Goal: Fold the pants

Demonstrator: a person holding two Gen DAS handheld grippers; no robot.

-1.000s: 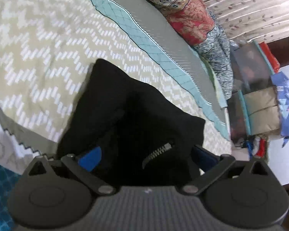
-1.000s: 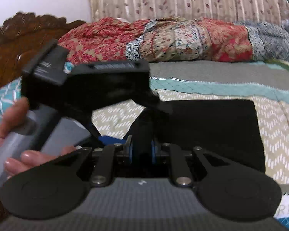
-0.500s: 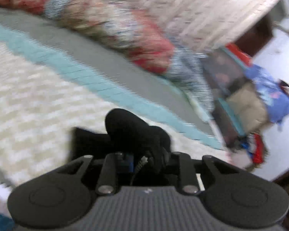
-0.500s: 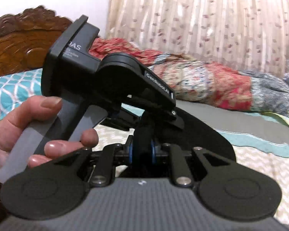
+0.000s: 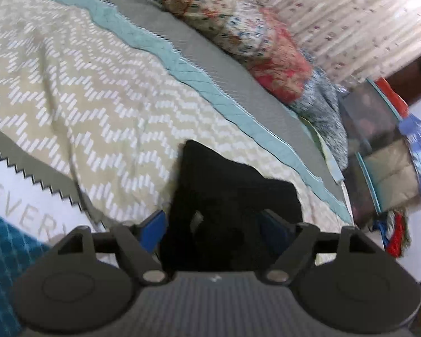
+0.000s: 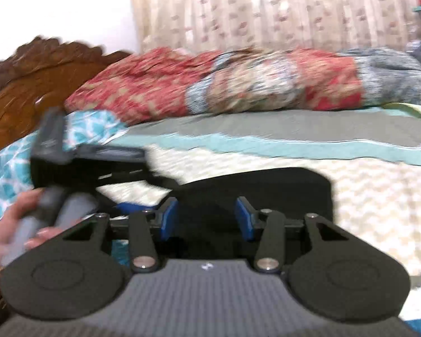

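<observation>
- Both tools released: left tool (image 5: 210, 224) and right tool (image 6: 207, 219) straddle the pants (image 5: 233, 193) on the bed (image 5: 70, 98).
- Risk: the fold springing open (nothing pins it).

A carved wooden headboard (image 6: 42, 84) (dark brown) meets a white wall (image 6: 56, 2) beside seemingly floral-patterned curtains (image 6: 266, 8).

Soft, even indoor light, no hard shadows. Motion blur smears both views, worst on the right wrist's quilt (image 6: 238, 87) and curtain (image 6: 266, 5). Fisheye bends the edges. The black pants (image 5: 227, 196) read as featureless dark.
</observation>
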